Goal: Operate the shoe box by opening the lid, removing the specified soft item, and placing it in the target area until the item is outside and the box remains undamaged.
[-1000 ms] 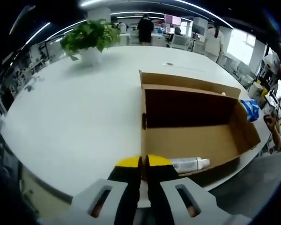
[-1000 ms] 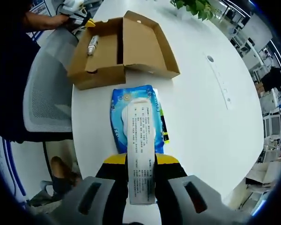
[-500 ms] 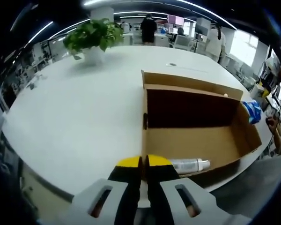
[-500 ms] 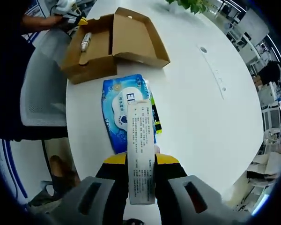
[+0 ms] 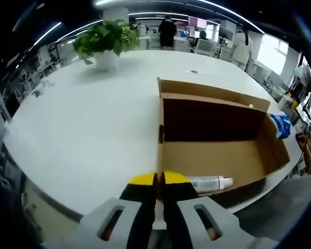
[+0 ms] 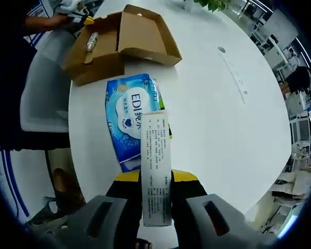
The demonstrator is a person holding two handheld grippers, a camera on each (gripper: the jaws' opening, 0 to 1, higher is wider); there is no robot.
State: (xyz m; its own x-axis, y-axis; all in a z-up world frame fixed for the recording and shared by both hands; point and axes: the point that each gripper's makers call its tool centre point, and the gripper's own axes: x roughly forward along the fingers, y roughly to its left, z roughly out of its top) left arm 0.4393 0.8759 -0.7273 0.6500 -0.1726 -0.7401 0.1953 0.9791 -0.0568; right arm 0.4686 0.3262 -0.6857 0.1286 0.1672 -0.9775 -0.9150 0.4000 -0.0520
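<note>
R claw point(image 6: 155, 179) clamps wipes pack point(image 6: 130, 120) label | box point(image 6: 114, 44) open

one shoe box point(image 5: 212, 150), one wipes pack point(image 6: 130, 116), one tube point(image 5: 210, 182), one plant point(image 5: 104, 37)

Brown cardboard box point(image 5: 212, 150) ahead of my left jaws, silver tube point(image 5: 210, 182) inside; blue-and-white wipes pack point(image 6: 130, 119) beyond my right jaws, white table point(image 6: 207, 104), yellow jaw tips.
</note>
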